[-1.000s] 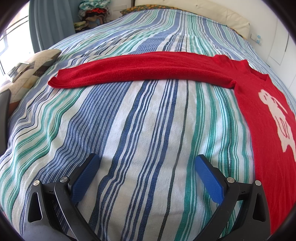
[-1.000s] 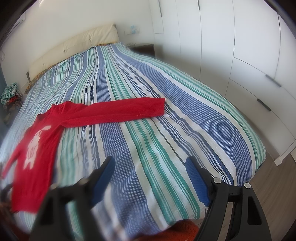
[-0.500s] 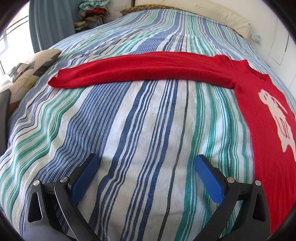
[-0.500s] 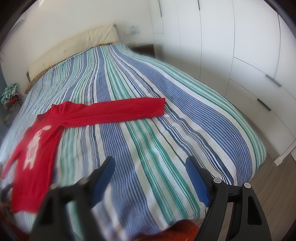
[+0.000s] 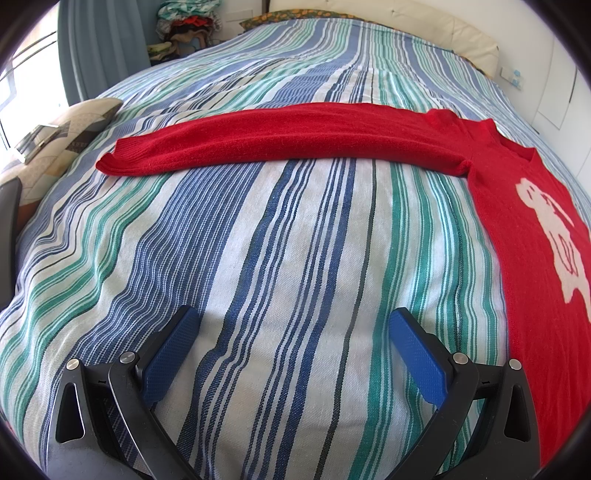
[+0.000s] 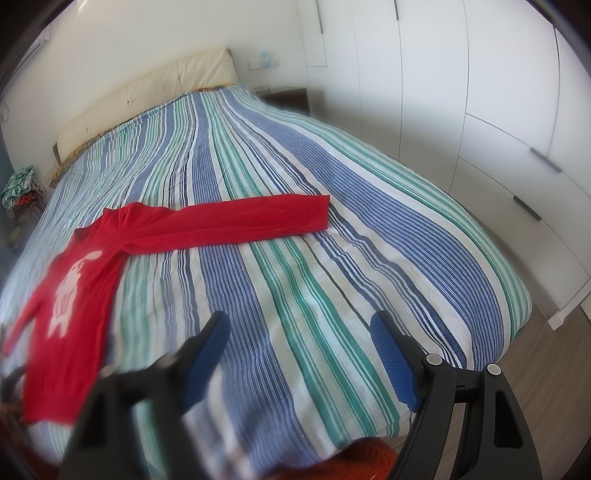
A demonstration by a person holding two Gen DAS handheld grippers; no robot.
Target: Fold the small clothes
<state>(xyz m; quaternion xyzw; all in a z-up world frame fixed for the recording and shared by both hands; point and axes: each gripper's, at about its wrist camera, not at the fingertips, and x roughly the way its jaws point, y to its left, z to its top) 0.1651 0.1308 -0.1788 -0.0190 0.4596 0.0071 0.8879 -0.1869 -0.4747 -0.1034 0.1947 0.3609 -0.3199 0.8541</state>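
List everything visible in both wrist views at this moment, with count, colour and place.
sweater: one, red with a white animal motif, spread flat on the bed, both sleeves stretched out
bedspread: one, blue, green and white stripes, covering the bed
headboard: one, cream, far end of the bed
wardrobe: white doors, beside the bed
clothes pile: mixed colours, far corner
cushion: one, beige patterned, bed's edge
left gripper: open, blue pads, above bare bedspread
right gripper: open, blue pads, above bare bedspread

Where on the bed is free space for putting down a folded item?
Free: striped bedspread between the outstretched sleeve and the open right gripper, toward the wardrobe; also beyond the sleeve, toward the headboard. Crowded: the red sweater beside the open left gripper.
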